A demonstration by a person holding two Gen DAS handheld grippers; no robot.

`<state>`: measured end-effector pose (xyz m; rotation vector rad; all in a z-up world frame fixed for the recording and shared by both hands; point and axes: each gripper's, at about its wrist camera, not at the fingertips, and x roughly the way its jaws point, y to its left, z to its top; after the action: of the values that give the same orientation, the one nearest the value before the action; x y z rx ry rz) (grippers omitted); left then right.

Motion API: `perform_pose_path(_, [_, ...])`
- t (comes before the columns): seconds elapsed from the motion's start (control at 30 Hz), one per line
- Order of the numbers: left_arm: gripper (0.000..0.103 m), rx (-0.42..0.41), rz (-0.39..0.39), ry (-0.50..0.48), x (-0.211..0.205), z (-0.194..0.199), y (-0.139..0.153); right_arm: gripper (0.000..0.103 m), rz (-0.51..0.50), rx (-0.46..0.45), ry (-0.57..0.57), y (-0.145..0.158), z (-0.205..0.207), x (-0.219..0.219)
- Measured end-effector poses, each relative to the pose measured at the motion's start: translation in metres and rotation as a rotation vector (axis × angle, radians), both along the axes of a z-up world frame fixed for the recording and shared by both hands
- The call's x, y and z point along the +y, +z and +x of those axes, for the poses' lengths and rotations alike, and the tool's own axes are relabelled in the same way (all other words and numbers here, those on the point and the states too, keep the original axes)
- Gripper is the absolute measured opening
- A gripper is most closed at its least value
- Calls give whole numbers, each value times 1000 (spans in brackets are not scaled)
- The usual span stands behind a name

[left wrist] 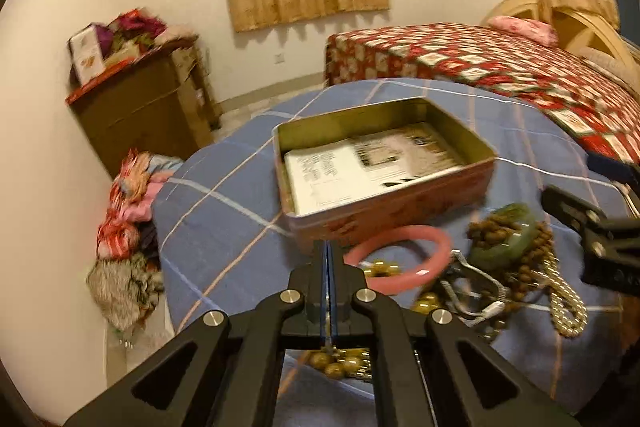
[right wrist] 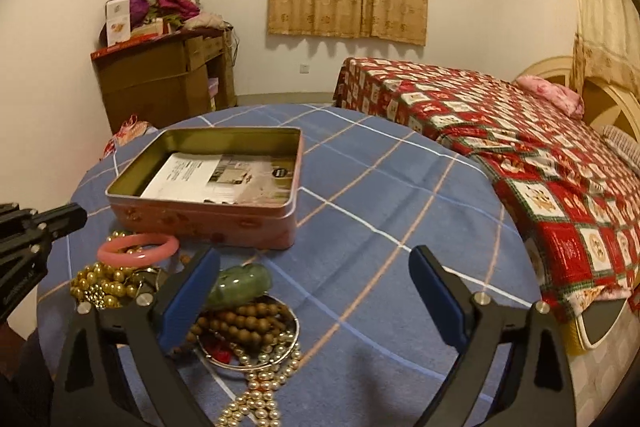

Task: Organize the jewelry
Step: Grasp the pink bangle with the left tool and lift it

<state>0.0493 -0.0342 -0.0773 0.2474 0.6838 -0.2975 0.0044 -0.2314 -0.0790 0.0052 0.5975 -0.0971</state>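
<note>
L gripper (left wrist: 327, 267): jaws pinched together on gold bead strand (left wrist: 344, 363) dangling beneath; thin grip, slippage risked before open pink metal tin w/ paper lining (right wrist: 200, 223); pink glossy bangle (right wrist: 138, 247), green jade piece (right wrist: 240, 285), brown wooden beads (right wrist: 244, 323) heaped nearby; R gripper (right wrist: 314, 303): jaws wide apart, nothing held.

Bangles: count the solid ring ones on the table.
2. A pink bangle lies just in front of the tin; a green bangle rests on the brown beads. Others may hide in the pile.
</note>
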Motion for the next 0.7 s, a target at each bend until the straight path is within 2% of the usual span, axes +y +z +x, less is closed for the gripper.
perform_pose_path(0.03, [14,24,-19,10,3,4,-2,97,-8,6,2,-2,0,1])
perform_pose_path(0.1, [76,38,-40,33,6,6,-4,97,-11,14,0,-5,-2,1])
perform_pose_path(0.13, [84,21,-49,39,6,3,-4,97,-8,18,-4,-7,-2,-1])
perform_pose_path(0.2, [85,-3,-66,16,3,-3,-2,97,5,26,-5,-10,-2,-3])
perform_pose_path(0.37, [85,2,-13,-39,-15,-7,-8,97,16,26,-11,-12,-4,-6])
perform_pose_path(0.7, [85,18,44,-122,-31,-2,-26,98,4,23,-5,-12,-5,-4])
